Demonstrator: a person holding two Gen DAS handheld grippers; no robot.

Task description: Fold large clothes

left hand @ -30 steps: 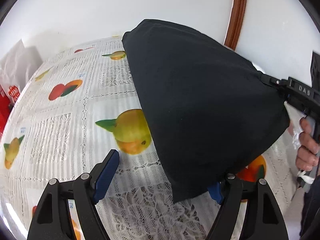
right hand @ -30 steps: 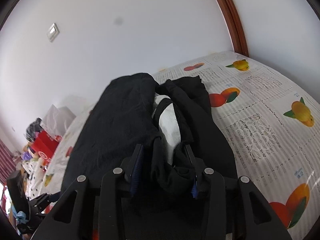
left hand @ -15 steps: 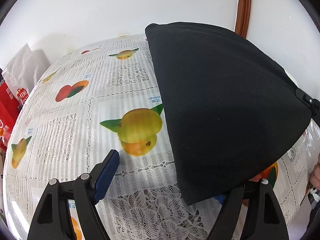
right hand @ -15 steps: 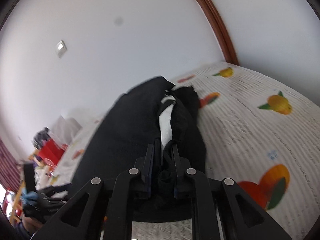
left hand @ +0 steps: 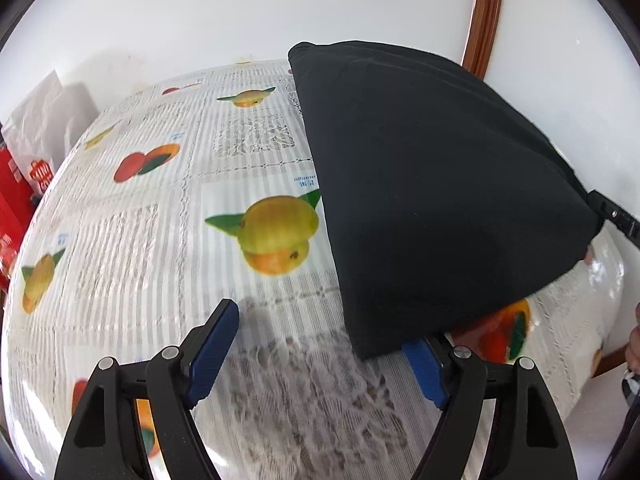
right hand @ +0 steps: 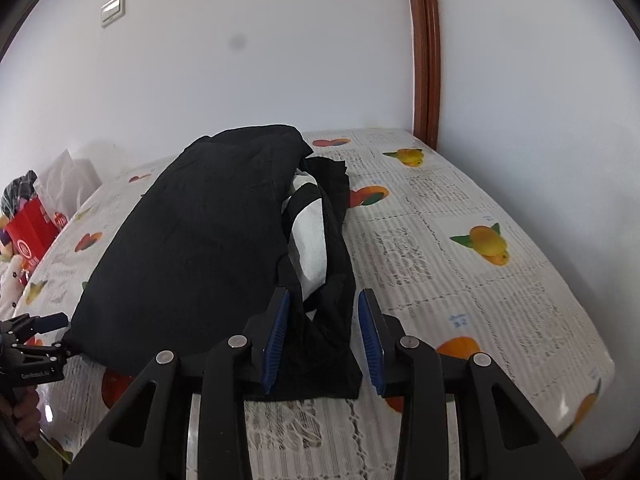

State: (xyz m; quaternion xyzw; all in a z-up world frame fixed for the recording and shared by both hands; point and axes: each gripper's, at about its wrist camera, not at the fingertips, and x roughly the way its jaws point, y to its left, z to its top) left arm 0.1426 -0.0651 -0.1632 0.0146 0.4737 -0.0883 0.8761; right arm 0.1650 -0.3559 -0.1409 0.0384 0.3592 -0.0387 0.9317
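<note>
The right gripper (right hand: 322, 336) has just been opening – its blue pads stand apart either side of a bunched black garment (right hand: 208, 248), not pressing it. The garment lies mid-frame on the fruit-print tablecloth (right hand: 460, 280). The left gripper (left hand: 320, 354) is spread wide – the garment's lower corner drapes over its right finger, at lower right of its view.

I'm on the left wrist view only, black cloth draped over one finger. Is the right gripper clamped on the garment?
Observer: No. In the right wrist view the right gripper has just been opening. A bunched strip of the black garment lies between its jaws, clear of the right-hand pad.
Operator: Is the garment all black on that side?
Observer: No, a white panel shows along the fold.
Operator: Where's my left gripper from there?
Observer: The left gripper is beside the garment's near left corner. I can't tell whether it's touching.
</note>
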